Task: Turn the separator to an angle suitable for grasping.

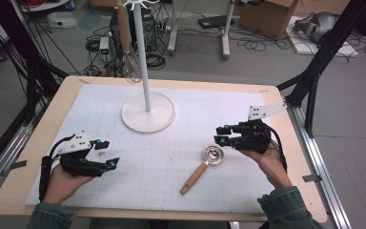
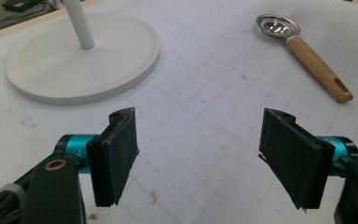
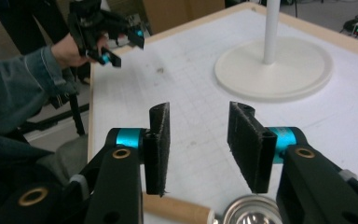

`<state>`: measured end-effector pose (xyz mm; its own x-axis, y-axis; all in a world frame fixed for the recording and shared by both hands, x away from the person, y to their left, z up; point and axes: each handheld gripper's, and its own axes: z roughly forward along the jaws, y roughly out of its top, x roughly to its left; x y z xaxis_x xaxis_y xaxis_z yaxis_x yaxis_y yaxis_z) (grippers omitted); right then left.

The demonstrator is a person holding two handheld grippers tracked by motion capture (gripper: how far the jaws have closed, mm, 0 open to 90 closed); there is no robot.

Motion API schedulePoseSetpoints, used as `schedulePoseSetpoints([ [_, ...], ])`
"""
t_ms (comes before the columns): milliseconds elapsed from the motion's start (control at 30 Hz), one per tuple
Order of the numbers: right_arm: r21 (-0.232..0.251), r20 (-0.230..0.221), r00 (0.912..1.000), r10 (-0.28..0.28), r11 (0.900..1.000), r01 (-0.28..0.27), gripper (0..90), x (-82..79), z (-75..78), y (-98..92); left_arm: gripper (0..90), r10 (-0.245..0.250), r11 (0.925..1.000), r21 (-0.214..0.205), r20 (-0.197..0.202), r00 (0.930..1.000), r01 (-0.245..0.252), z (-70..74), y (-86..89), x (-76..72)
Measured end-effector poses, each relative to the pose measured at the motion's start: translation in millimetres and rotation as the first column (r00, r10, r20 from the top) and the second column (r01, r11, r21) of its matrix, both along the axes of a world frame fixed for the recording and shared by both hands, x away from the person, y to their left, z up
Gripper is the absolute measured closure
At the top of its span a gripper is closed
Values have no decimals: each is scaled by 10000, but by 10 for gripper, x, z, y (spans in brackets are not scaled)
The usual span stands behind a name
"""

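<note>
Spoon (image 1: 205, 164) bowl cut off under right claw (image 3: 200, 144) — released, straddling nothing; left claw (image 2: 200, 158) released too. White gridded bench (image 1: 181, 162), cables on floor (image 1: 171, 28).

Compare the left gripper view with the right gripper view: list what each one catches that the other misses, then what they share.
Left gripper view alone: the left gripper with its open jaws, nothing between them, and the whole spoon, from metal bowl to the hole in its wooden handle.

Right gripper view alone: the right gripper, open, right above the spoon's neck, plus the denim sleeve and the left gripper seen from afar, beyond the table's wooden edge.

Both: the white round stand base with its pole, the gridded white mat, and the spoon.
</note>
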<state>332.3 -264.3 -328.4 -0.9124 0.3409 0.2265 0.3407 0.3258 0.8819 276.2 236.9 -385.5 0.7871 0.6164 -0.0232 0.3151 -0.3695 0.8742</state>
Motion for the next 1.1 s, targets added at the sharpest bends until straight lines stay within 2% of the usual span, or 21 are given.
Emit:
schedulePoseSetpoints([
  [200, -278, -54, 9998, 197, 9994, -198, 712, -97, -162, -14, 270, -28, 10000, 62, 21, 10000, 28, -8, -13, -7],
  [267, -490, -247, 9991, 348, 9982, -359, 752, -114, -202, -6, 267, 6, 10000, 52, 21, 10000, -6, -10, -13, -13],
  [367, -591, -14, 9988, 493, 9970, -493, 795, -174, -259, -6, 264, 20, 10000, 78, 18, 10000, -20, -8, -9, -24],
  [400, -637, -138, 9983, 565, 9963, -572, 804, -186, -281, -4, 259, 47, 10000, 76, 28, 10000, -47, -7, -10, -30],
  [633, -880, -237, 9971, 727, 9933, -746, 892, -260, -422, -2, 246, 93, 9999, 93, 62, 9999, -94, -14, -5, -51],
  [700, -1102, -175, 9968, 784, 9907, -799, 892, -287, -467, 8, 244, 129, 9999, 84, 61, 9999, -129, -17, 2, -54],
  [867, -1459, -362, 9924, 1176, 9818, -1217, 894, -334, -602, 89, 242, 134, 9999, 47, 77, 9999, -134, -18, 3, -52],
  [1000, -1725, -538, 9865, 1549, 9716, -1620, 894, -368, -723, 191, 243, 118, 9999, 44, 92, 9999, -118, -16, 4, -50],
  [1100, -2041, -667, 9805, 1846, 9594, -1945, 895, -376, -826, 277, 243, 140, 9999, -8, 78, 9999, -140, -19, 6, -49],
])
